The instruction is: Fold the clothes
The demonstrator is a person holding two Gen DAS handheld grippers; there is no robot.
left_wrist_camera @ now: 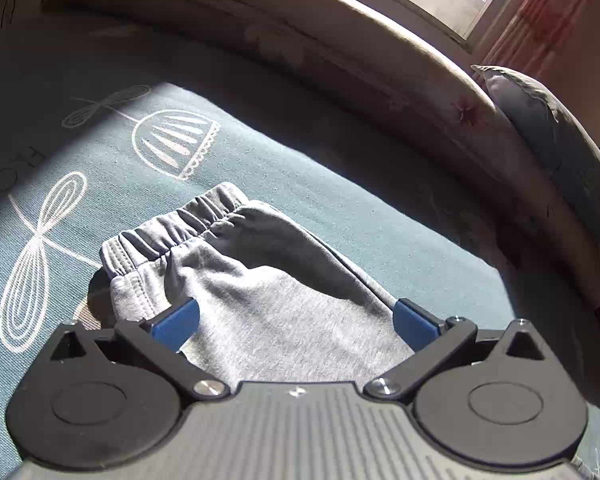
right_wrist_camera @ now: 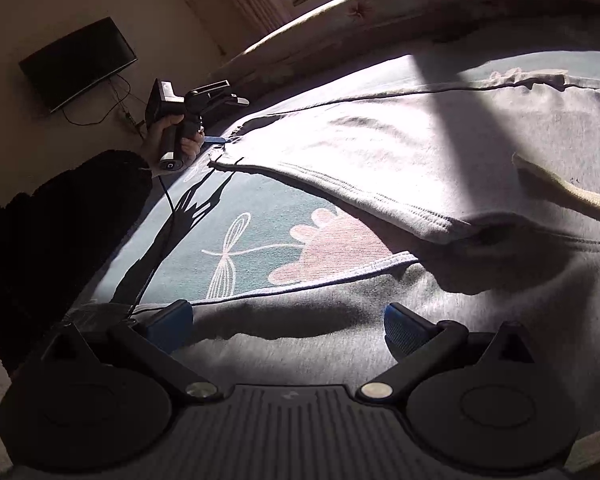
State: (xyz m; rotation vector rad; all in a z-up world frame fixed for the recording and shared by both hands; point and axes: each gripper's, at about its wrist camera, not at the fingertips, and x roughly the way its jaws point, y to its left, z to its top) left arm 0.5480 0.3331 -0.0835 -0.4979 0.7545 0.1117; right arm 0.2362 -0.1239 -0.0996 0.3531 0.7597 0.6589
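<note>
At nine o'clock in the right wrist view, a person's hand holds the left hand-held gripper at the far cuff end of the grey sweatpants, which lie spread on the bed's teal printed sheet. From its own camera, the left hand-held gripper has its blue fingers spread wide, grey fabric between them and the elastic cuff at twelve o'clock; nothing is pinched. Toward three o'clock a pillow leans against the floral bolster.

The right hand-held gripper is likewise spread wide, hovering low over the nearer trouser leg, one blue finger at seven o'clock on the hem edge, the other at five o'clock over cloth. A pale drawstring trails at three o'clock, so the waist likely lies that way.

The step in hand looks like taking hold before a fold. To do it well, each side should bite both layers right at the seam edge, close fully before lifting, then raise together and keep the cloth taut so the leg lands square. Tuck the drawstring inside first, or it may bunch the crease.
</note>
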